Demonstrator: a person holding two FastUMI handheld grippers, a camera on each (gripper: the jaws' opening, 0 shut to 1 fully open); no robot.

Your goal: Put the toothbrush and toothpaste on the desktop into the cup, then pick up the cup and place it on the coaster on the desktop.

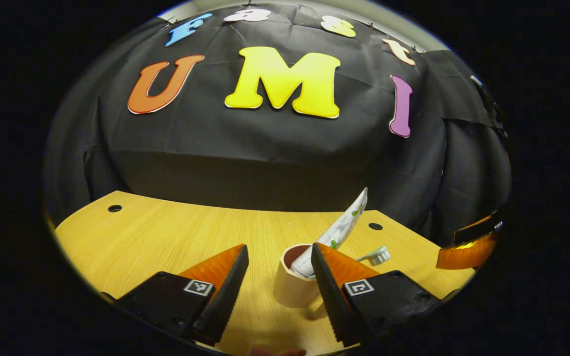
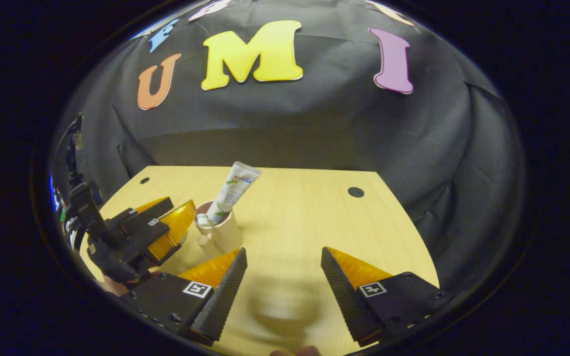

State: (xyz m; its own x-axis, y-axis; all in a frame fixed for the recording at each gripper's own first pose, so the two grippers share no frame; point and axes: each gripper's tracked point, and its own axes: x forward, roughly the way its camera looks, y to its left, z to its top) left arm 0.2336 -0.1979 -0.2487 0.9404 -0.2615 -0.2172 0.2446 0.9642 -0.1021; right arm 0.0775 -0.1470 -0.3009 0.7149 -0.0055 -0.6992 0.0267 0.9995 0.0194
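The left gripper point(image 1: 279, 277) is hovering with fingers apart, the cup point(image 1: 296, 283) sitting between them on the tabletop point(image 1: 166, 237), untouched as far as I can tell. The toothpaste point(image 1: 337, 232) is leaning inside the cup; the toothbrush point(image 1: 376, 255) is lying on the wood behind it, so that step seems left, then the coaster. The right gripper point(image 2: 284, 284) is also hanging with fingers apart over bare wood. Black cloth is backing the booth.
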